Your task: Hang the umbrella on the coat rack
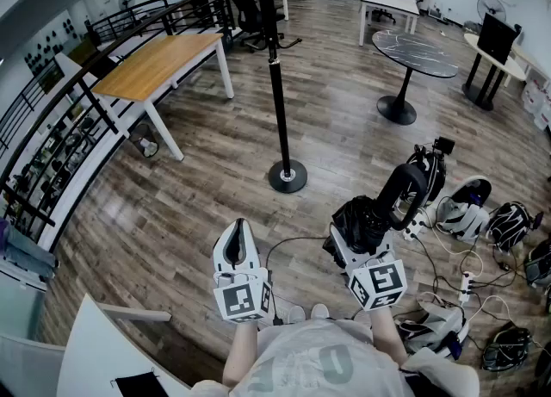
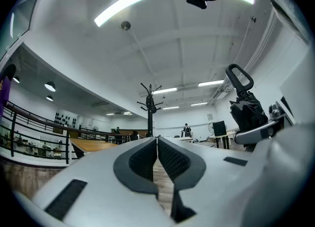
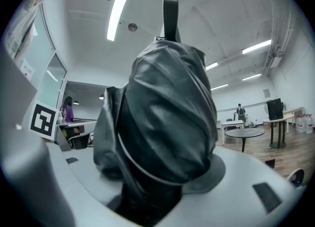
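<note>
The right claw (image 1: 357, 245) clamps the folded black umbrella (image 1: 366, 214) (loop handle uppermost). The left claw (image 1: 240, 232) is pressed together, empty. The coat rack (image 1: 277, 85) stands well apart ahead, so approaching and hanging are still to do.

The umbrella (image 1: 362, 219) and coat rack (image 1: 277, 85) are black, the left gripper (image 1: 240, 230) and right gripper (image 1: 362, 233) white with black-and-white square markers, the floor (image 1: 207, 180) grey-brown wood-grain planks, the table (image 1: 159, 61) pale orange wood on white legs.
</note>
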A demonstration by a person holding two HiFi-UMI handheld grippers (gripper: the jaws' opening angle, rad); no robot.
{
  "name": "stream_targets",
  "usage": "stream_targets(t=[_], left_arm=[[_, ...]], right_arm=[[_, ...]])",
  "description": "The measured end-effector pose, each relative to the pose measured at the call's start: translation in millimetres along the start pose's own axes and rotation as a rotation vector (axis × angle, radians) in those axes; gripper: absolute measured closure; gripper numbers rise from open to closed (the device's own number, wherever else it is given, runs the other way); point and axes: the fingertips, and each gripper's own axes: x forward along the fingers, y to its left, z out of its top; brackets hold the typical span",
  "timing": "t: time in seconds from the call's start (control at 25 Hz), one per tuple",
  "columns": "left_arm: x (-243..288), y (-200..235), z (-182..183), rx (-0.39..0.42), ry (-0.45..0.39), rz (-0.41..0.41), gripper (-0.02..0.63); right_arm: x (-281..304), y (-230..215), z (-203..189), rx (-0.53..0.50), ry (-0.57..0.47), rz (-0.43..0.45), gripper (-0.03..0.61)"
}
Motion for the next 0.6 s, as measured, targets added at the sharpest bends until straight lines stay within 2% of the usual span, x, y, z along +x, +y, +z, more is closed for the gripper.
stream_targets(t=[0.6], left_arm=[[5,-21,-8,-0.01,0.004,0.013,0.583]], right_arm=[[-9,-23,-7,0.033,-0.004,0.021,0.291]])
